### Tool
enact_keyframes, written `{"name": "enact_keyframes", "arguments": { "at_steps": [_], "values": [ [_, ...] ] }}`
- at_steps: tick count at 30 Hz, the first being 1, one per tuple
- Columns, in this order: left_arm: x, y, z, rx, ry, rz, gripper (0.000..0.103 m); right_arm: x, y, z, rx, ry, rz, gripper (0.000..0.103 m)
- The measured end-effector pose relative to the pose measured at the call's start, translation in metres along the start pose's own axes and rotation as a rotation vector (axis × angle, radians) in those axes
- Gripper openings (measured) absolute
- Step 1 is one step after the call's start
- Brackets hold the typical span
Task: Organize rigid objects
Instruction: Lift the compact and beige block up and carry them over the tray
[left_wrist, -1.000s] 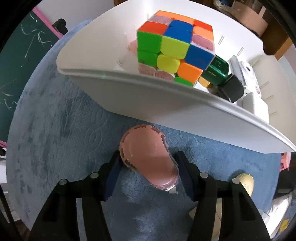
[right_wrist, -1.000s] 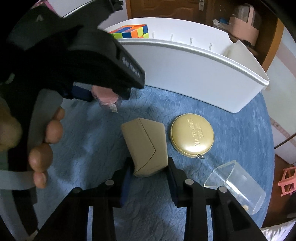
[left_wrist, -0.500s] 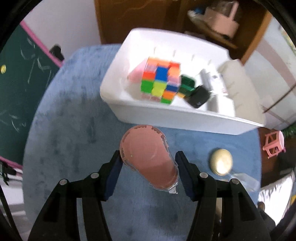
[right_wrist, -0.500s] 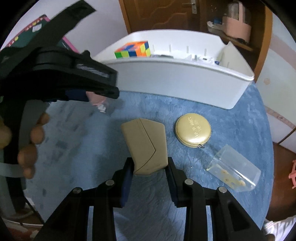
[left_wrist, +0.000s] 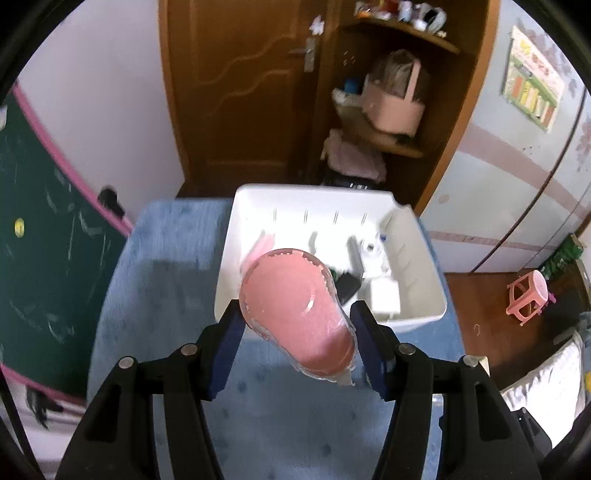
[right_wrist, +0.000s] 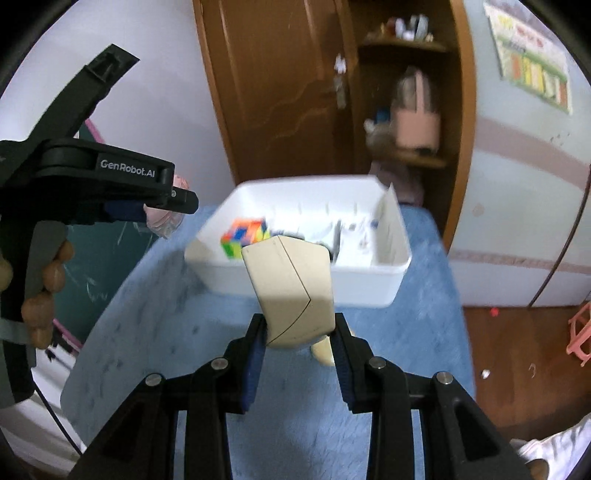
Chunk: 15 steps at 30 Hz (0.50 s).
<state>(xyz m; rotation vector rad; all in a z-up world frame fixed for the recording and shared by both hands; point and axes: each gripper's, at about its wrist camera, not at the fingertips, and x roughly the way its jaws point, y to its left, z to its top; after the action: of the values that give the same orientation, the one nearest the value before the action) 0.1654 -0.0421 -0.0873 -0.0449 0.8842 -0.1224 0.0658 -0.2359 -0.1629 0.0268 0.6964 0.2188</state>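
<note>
Pink plastic fills the middle of the left wrist view: a pear-shaped pink correction-tape dispenser (left_wrist: 297, 314) in a clear shell is being clamped between the blue-padded fingers of the left gripper (left_wrist: 296, 323), which are closed onto its narrow end, and it is being held in the air above the blue carpeted surface (left_wrist: 155, 280). Beyond it, a white storage bin (left_wrist: 410, 295) is being seen from above, with small white items and a dark object lying in it, partly hidden by the dispenser and blurred. A wooden door (left_wrist: 240, 92) and a corner shelf carrying a pink basket (left_wrist: 395, 107) are standing behind the bin, a green chalkboard (left_wrist: 40, 240) is being shown at the left, and a pink stool (left_wrist: 528, 299) is sitting on the floor at the right. In the right wrist view, a beige angular block (right_wrist: 291, 291) with a dark seam line is being gripped at its lower end by the right gripper (right_wrist: 299, 336), whose fingers are closed against its sides; it too is being held up off the carpet, in front of the bin's near wall. A multicoloured puzzle cube (right_wrist: 245, 238) is lying in the bin's left part. At the left edge, the left gripper (right_wrist: 162, 218) is being held in a hand (right_wrist: 44, 291), with the pink dispenser showing between its fingers.
</note>
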Motion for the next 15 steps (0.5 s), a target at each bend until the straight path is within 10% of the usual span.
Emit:
{"name": "enact_keyframes", "arguments": {
  "at_steps": [15],
  "values": [
    [-0.015, -0.016, 0.107, 0.143, -0.162, -0.003, 0.062, 0.016, 0.001, 0.104, 0.073, -0.089, -0.089, 0.035]
  ]
}}
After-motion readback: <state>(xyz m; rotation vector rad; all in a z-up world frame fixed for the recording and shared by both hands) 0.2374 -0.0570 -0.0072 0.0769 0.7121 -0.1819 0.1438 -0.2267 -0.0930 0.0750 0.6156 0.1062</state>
